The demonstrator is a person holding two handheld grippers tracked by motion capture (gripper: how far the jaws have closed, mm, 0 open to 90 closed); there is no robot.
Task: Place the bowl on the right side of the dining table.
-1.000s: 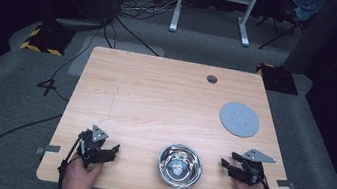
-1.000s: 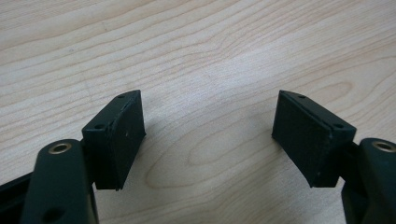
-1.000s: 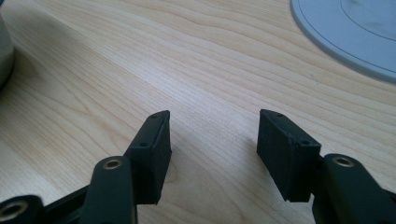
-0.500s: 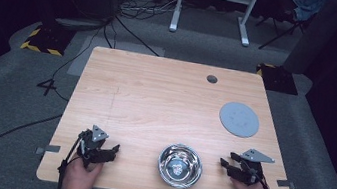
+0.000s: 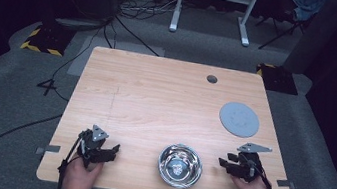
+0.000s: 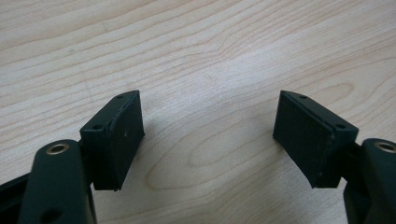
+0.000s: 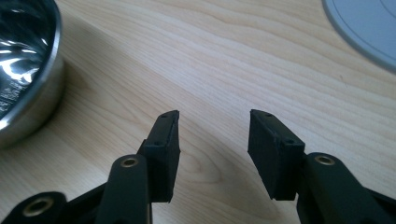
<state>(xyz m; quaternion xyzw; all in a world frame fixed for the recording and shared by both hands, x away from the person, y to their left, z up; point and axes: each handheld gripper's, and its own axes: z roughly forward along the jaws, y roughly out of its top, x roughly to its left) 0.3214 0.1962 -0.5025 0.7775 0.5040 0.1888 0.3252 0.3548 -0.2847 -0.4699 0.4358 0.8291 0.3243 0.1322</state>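
The right gripper (image 5: 223, 162) sits at the table's near right corner, its jaws parted with only bare wood between them; they have just been closing. The left gripper (image 5: 115, 149) rests at the near left, its jaws spread wide and holding nothing. Between the two grippers, close to the near edge, a shiny steel bowl (image 5: 179, 165) stands upright on the wooden table (image 5: 156, 97), just beside the right gripper's tips but apart from them. Farther back on the right lies a flat grey disc (image 5: 238, 118).
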